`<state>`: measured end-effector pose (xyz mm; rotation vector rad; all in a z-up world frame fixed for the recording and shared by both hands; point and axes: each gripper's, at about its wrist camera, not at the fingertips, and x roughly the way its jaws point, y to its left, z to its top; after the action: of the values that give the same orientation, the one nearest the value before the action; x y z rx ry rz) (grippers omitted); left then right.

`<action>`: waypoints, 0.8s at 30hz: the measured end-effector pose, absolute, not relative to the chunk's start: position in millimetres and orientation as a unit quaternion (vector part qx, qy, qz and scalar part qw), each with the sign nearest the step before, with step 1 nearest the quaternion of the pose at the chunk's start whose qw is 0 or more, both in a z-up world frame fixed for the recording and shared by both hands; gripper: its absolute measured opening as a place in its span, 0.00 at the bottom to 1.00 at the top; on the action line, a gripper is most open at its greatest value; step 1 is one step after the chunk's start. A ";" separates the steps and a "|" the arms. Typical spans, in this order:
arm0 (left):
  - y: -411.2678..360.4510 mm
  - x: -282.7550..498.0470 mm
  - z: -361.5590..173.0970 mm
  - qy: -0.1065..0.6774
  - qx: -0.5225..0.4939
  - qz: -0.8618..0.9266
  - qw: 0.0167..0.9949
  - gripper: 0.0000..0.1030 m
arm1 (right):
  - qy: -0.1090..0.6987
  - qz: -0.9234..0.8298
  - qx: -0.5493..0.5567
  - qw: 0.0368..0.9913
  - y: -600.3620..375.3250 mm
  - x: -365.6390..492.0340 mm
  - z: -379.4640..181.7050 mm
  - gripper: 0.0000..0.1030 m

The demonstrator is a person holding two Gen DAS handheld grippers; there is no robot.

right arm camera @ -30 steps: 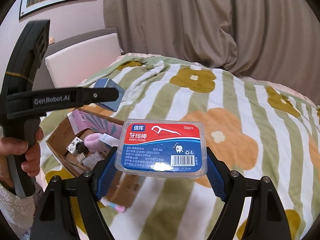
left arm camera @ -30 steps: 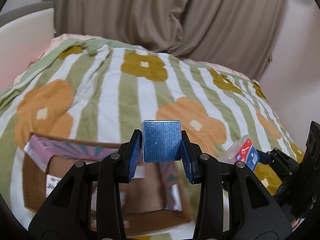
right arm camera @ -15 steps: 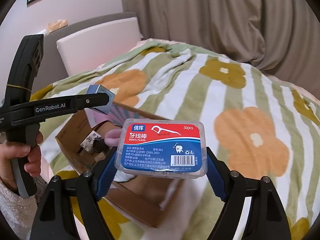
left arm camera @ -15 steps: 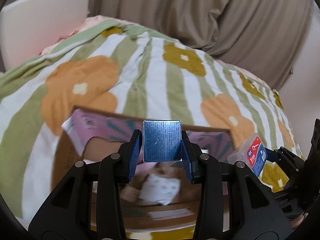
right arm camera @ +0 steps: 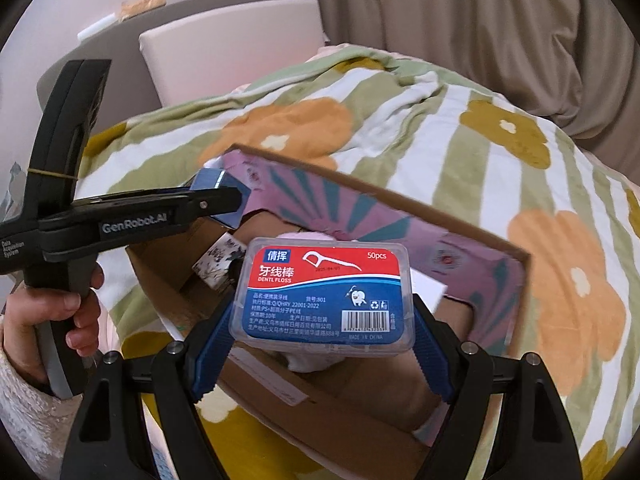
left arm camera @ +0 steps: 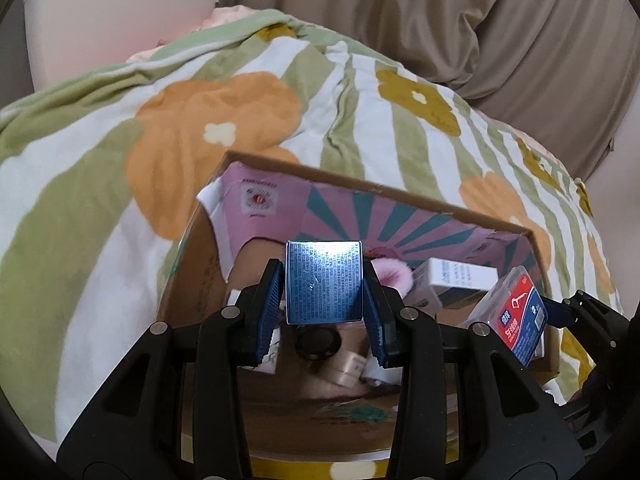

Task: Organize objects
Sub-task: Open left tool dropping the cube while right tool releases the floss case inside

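My left gripper (left arm camera: 324,312) is shut on a small shiny blue box (left arm camera: 323,282) and holds it above the open cardboard box (left arm camera: 400,192). My right gripper (right arm camera: 320,336) is shut on a clear dental floss case (right arm camera: 324,292) with a red and blue label, also above the cardboard box (right arm camera: 400,196). The floss case (left arm camera: 516,316) shows at the right of the left wrist view. The left gripper (right arm camera: 224,204) with the blue box (right arm camera: 212,180) shows at the left of the right wrist view.
The cardboard box lies on a green-striped flowered blanket (left arm camera: 200,120) and holds a white carton (left arm camera: 456,276), a pink fluffy item (left arm camera: 392,276), a round black item (left arm camera: 318,342) and other small things. A white cushion (right arm camera: 228,40) and beige curtain (right arm camera: 460,20) stand behind.
Both grippers have moved left and down over the cardboard box, each still holding its item. The box's inside now fills the lower part of both views.
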<state>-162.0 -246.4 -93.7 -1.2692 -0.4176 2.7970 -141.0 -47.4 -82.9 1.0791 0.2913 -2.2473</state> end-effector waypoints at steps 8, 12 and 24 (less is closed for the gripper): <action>-251.4 -161.8 -103.4 -0.129 -0.417 0.899 0.016 0.34 | 0.107 -0.846 0.420 0.312 -56.9 -146.1 -88.1 0.75; -247.6 -163.7 -100.2 -0.116 -0.421 0.899 0.013 0.43 | 0.091 -0.846 0.428 0.303 -56.2 -151.8 -89.7 0.76; -245.5 -165.5 -91.5 -0.105 -0.408 0.907 -0.002 1.00 | 0.119 -0.832 0.436 0.322 -56.8 -139.0 -99.1 1.00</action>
<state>-165.5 -245.5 -91.5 -1.2828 -0.3305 2.8523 -139.0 -56.8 -99.1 1.1441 0.3115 -2.1839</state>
